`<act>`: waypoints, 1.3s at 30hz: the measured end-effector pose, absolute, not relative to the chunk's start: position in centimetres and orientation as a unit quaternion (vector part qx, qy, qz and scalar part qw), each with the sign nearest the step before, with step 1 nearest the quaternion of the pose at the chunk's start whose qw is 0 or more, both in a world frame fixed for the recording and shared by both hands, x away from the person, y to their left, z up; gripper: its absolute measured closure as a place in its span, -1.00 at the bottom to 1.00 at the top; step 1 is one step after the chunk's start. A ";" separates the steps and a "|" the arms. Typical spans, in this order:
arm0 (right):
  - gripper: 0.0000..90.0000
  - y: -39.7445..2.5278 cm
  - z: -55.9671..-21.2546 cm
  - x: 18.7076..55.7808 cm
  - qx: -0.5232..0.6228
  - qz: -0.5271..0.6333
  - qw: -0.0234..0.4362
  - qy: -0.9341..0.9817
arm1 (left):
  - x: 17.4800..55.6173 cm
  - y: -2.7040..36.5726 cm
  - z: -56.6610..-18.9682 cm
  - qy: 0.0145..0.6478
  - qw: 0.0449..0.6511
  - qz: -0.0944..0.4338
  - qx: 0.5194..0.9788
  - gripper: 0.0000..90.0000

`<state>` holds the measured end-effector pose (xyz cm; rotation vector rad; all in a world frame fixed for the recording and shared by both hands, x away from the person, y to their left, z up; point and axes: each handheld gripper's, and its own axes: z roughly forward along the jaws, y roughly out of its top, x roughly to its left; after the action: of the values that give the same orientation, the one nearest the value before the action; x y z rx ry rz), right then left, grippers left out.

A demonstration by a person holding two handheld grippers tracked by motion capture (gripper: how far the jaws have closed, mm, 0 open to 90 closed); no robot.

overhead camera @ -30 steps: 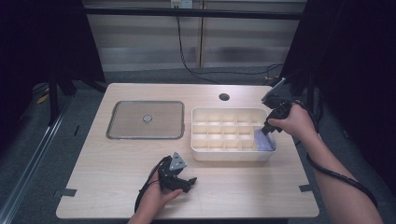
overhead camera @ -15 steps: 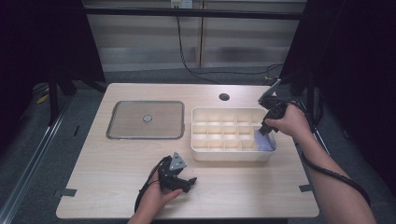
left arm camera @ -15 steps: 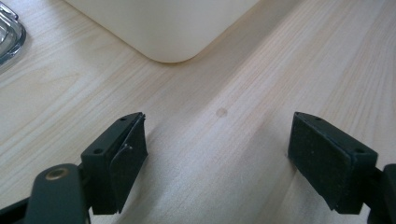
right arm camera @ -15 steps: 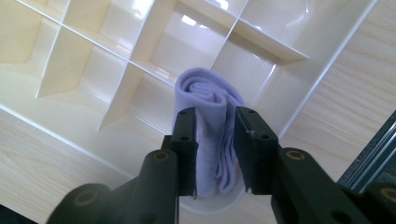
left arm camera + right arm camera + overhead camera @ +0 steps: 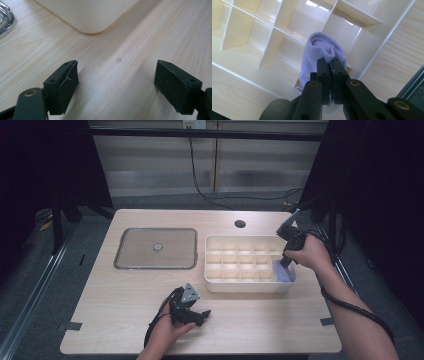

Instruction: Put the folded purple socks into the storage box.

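The right tool [image 5: 331, 65] was clamped on the lilac cloth [image 5: 322, 53]; best lowered straight into the organizer's [image 5: 240, 287] four-o'clock corner cell.

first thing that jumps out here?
The rolled lilac cloth, pinched by the right tongs in the near right corner cell of the cream divided tray. Next, the left tongs, wide open on bare wood near the table's front edge.
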<state>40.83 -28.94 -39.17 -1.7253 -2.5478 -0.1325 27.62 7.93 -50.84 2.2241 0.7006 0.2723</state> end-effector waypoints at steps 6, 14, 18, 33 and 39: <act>0.95 -29.0 -40.3 40.6 -0.562 -0.040 0.036 -0.825 | 27.6 7.9 -50.8 0.275 0.387 0.107 0.874 -0.58; 0.95 -29.0 -41.0 40.0 -0.562 -0.039 0.037 -0.825 | 27.6 7.9 -50.8 0.275 0.386 0.107 0.874 -0.58; 0.95 -29.2 -41.3 39.7 -0.565 -0.044 0.041 -0.823 | 27.6 7.9 -50.8 0.274 0.385 0.106 0.875 -0.58; 0.96 -29.2 -43.6 38.8 -0.565 -0.032 0.041 -0.824 | 27.6 7.9 -50.8 0.276 0.386 0.105 0.874 -0.58; 0.96 -28.9 -44.1 38.7 -0.562 -0.025 0.037 -0.826 | 27.6 7.9 -50.8 0.275 0.385 0.105 0.875 -0.58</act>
<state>38.74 -28.94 -44.13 -1.7258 -2.5354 -0.0761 27.57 7.95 -50.83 2.2295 0.7004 0.2675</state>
